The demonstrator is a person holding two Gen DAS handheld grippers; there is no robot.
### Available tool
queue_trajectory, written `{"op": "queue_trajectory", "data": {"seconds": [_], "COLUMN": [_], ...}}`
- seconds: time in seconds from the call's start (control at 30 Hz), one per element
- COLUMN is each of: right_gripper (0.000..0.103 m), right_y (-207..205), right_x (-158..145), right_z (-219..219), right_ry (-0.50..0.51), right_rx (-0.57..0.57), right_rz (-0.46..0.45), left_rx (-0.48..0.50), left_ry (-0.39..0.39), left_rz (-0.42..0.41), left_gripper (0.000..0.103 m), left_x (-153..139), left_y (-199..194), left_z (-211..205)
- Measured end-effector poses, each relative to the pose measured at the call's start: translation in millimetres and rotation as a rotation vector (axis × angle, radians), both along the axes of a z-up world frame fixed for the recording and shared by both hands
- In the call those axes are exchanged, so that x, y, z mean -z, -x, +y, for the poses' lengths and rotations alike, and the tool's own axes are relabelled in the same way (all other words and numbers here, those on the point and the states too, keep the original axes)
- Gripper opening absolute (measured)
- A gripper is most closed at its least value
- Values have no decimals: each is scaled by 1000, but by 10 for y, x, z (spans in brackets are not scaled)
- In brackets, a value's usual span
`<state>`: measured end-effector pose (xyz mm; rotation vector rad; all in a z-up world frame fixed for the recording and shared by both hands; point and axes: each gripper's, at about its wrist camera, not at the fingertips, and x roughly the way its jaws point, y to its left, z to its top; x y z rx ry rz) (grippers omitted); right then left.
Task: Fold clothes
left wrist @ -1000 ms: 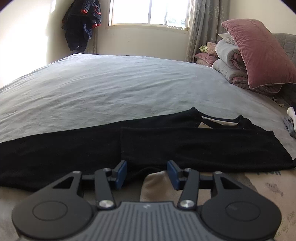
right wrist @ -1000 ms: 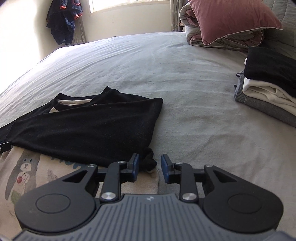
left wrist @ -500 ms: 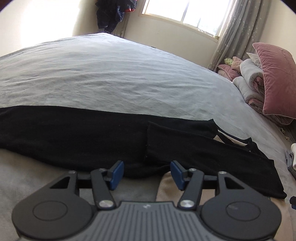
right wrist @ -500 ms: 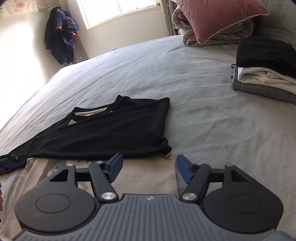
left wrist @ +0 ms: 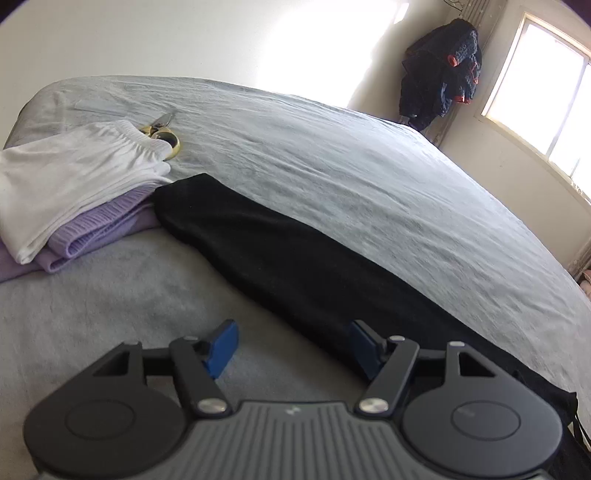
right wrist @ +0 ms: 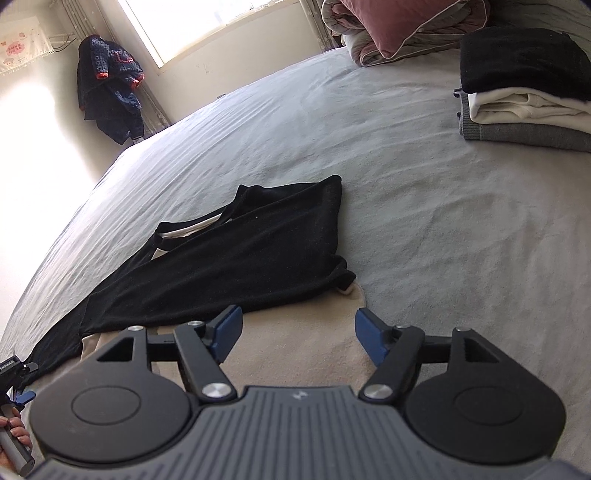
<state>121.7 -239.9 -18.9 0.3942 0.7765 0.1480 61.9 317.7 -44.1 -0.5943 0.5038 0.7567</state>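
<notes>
A beige shirt with black sleeves (right wrist: 236,266) lies flat on the grey bed (right wrist: 424,206). Its right sleeve is folded across the chest. My right gripper (right wrist: 297,334) is open and empty, just above the beige body (right wrist: 295,354) near the folded sleeve's cuff (right wrist: 343,286). In the left wrist view the other black sleeve (left wrist: 288,254) lies stretched out straight. My left gripper (left wrist: 293,345) is open and empty over its near edge. The left gripper also shows at the right wrist view's lower left edge (right wrist: 13,384).
A stack of folded white and lilac clothes (left wrist: 70,192) and yellow-handled scissors (left wrist: 166,134) lie by the outstretched sleeve's cuff. A folded black, cream and grey pile (right wrist: 524,92) sits at the right. Pillows and quilts (right wrist: 399,26) are at the bed's head. A dark jacket (left wrist: 441,85) hangs by the window.
Both grippers have opened wide. The right one let go of the folded sleeve's cuff and drew back. The left one swung left along the outstretched sleeve toward its cuff.
</notes>
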Motion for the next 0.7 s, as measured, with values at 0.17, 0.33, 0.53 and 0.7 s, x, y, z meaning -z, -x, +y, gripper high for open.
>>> {"op": "queue_trajectory", "data": {"seconds": [0.17,0.33,0.53,0.7], "right_gripper": [71,71,71,71], "right_y": [-23,-58,-97,-95], "right_x": [12,55,109,105], "right_z": [42,100,185,175], "right_ry": [25,28,47,42], "right_rx": [-13,-33,-58,-53], "right_rz": [3,20,33,31], "left_rx": [-74,-162,-225,-225], "left_ry": [-37,-69,-70,-93], "left_rz": [-36,-50,-65,-111], "left_gripper": [66,57,9,7], "left_x": [26,84,59,-84], "left_y": [-112,-232,-264,-257], "left_z": [252,404,464,396]}}
